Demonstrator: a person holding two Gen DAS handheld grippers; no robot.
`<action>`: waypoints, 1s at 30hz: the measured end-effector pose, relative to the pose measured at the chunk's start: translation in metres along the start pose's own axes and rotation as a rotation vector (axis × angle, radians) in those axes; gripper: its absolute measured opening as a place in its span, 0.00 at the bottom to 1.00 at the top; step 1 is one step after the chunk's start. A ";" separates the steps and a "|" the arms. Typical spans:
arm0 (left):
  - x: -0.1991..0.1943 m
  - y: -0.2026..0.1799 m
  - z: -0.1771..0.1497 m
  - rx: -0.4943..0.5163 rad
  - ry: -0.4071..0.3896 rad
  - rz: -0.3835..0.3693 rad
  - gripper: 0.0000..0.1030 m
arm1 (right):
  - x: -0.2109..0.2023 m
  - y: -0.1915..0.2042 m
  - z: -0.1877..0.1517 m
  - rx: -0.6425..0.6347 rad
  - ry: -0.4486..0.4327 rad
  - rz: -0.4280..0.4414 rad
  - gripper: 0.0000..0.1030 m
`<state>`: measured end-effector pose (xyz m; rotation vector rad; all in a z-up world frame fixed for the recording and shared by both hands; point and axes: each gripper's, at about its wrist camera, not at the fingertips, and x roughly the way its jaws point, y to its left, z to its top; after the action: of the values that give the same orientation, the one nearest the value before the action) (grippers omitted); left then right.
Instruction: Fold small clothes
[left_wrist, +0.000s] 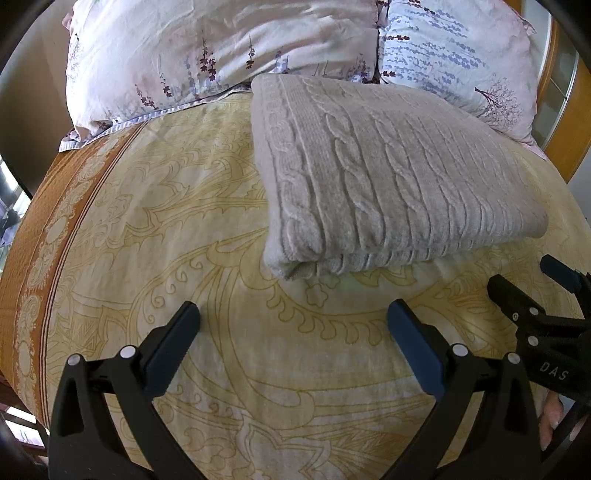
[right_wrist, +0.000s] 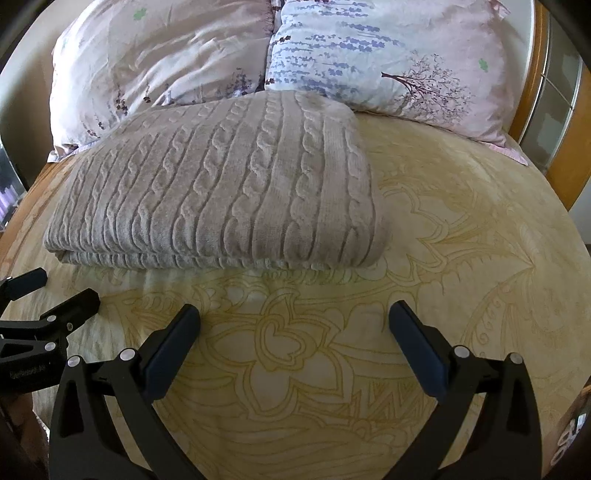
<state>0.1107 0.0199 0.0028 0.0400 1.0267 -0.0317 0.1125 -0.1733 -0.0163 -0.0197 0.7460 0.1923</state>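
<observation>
A grey cable-knit garment (left_wrist: 391, 177) lies folded into a thick rectangle on the bed, its far edge against the pillows; it also shows in the right wrist view (right_wrist: 221, 184). My left gripper (left_wrist: 293, 314) is open and empty, a short way in front of the garment's near left corner. My right gripper (right_wrist: 295, 314) is open and empty, in front of the garment's near right part. The right gripper (left_wrist: 524, 284) also shows at the right edge of the left wrist view, and the left gripper (right_wrist: 55, 288) at the left edge of the right wrist view.
The bed has a cream sheet with a yellow pattern (left_wrist: 258, 369) and an orange border (left_wrist: 55, 229) on the left. Two floral pillows (left_wrist: 221, 48) (right_wrist: 388, 55) lie at the head. A wooden bed frame (right_wrist: 565, 129) stands at the right.
</observation>
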 end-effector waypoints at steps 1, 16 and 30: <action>0.000 0.000 0.000 0.001 0.000 -0.001 0.98 | 0.000 0.000 0.000 0.000 -0.001 0.000 0.99; 0.000 0.000 0.000 -0.001 -0.006 -0.001 0.98 | 0.000 -0.001 -0.001 -0.003 -0.007 0.003 0.99; 0.000 0.000 0.000 -0.002 -0.006 -0.001 0.98 | 0.000 -0.001 -0.001 -0.003 -0.007 0.003 0.99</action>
<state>0.1111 0.0198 0.0031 0.0379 1.0210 -0.0319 0.1118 -0.1746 -0.0166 -0.0208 0.7387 0.1965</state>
